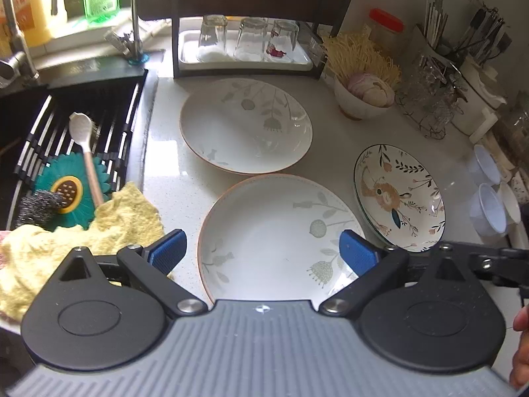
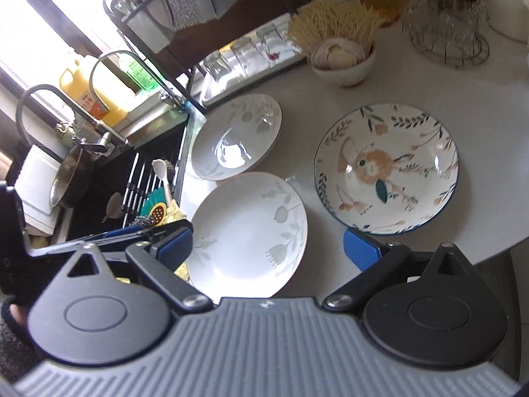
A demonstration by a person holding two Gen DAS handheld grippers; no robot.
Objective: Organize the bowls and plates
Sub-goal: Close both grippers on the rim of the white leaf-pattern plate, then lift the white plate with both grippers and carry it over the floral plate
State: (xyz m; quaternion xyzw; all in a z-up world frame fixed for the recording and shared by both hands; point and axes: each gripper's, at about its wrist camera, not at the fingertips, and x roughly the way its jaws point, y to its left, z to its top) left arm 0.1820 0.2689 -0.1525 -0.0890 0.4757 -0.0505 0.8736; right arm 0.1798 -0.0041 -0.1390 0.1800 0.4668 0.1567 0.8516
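Three plates lie on the pale countertop. The near white plate (image 1: 274,231) (image 2: 248,231) with grey flower print sits just ahead of my left gripper (image 1: 264,251), whose blue pads stand wide apart above it, touching nothing. The far white plate (image 1: 246,125) (image 2: 236,140) lies behind it, by the sink. A colourful flowered plate (image 1: 398,197) (image 2: 386,168) rests to the right. My right gripper (image 2: 267,248) is open, hovering over the near white plate's right side, with the flowered plate just beyond its right pad.
A sink (image 1: 49,125) with a rack, brush and yellow cloth (image 1: 82,235) lies left. At the back stands a rack with upturned glasses (image 1: 246,38), a bowl of garlic (image 1: 363,97), a wire basket (image 1: 429,92) and utensil holders. Plastic cups (image 1: 489,208) sit far right.
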